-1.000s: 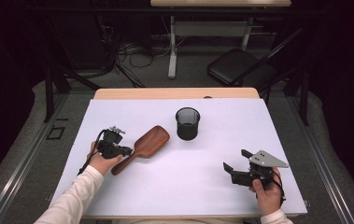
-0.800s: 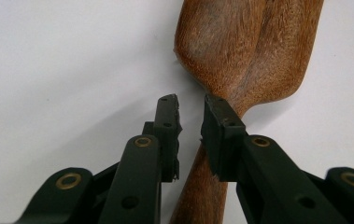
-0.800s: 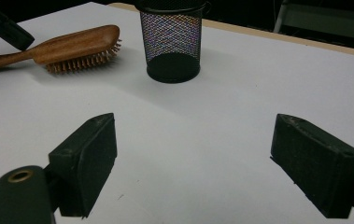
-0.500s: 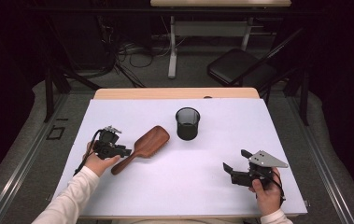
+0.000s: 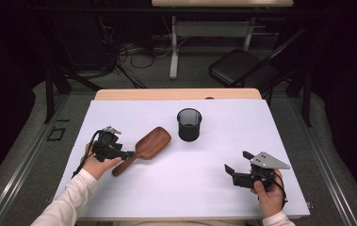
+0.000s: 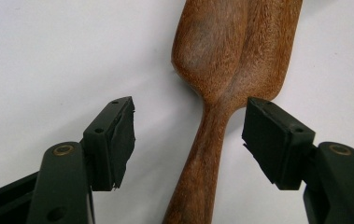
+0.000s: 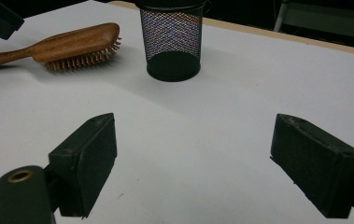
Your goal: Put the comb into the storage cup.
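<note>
A wooden hairbrush lies bristles down on the white table, its handle pointing toward the near left. My left gripper straddles that handle; its jaws have just been opening. In the left gripper view the brush runs up between the two pads, which stand clear of the wood on both sides. A black mesh cup stands upright behind the brush head. My right gripper is held at the near right, open with nothing in it. From the right gripper view the brush and the cup sit ahead.
The table's wooden far edge borders a dark floor with a folding chair and a desk leg beyond. White tabletop stretches between the two grippers.
My left gripper has let go of the brush handle, its jaws spreading apart. The brush stays flat on the table. The right hand has not moved.
</note>
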The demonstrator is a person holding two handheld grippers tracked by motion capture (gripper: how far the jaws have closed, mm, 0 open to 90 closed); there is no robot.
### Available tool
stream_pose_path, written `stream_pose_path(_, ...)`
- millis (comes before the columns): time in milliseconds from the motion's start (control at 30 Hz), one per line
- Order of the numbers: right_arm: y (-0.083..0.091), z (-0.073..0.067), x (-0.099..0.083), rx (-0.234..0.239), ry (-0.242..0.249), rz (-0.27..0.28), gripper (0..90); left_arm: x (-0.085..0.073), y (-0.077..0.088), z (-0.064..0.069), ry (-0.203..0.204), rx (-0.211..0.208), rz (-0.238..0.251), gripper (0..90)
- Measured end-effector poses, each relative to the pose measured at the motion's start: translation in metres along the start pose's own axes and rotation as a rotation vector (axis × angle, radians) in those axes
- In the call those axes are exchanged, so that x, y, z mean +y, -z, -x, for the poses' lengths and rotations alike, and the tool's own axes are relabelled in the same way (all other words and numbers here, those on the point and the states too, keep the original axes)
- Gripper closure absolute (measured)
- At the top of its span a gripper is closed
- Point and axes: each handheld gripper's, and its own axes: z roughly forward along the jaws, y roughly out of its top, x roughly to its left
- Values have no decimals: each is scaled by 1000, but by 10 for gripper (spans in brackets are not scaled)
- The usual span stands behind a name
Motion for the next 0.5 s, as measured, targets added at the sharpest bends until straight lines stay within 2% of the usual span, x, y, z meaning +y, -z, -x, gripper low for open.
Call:
stream_pose_path(100, 0, 0, 0, 0, 1, -7, 142, 0, 2, 1, -1, 2, 5, 340)
stream_pose_path(167, 0, 0, 0, 0, 0, -8, 142, 0, 3, 2, -50, 5, 41, 340)
stream_pose_path(200, 0, 0, 0, 0, 0, -8, 142, 0, 3, 3, -55, 10, 41, 340)
stream_pose_path(267, 0, 0, 0, 0, -1, -8, 142, 0, 4, 3, -44, -5, 29, 340)
stream_pose_path(500, -1, -1, 0, 1, 2, -4, 142, 1, 4, 8, -68, -18, 27, 338)
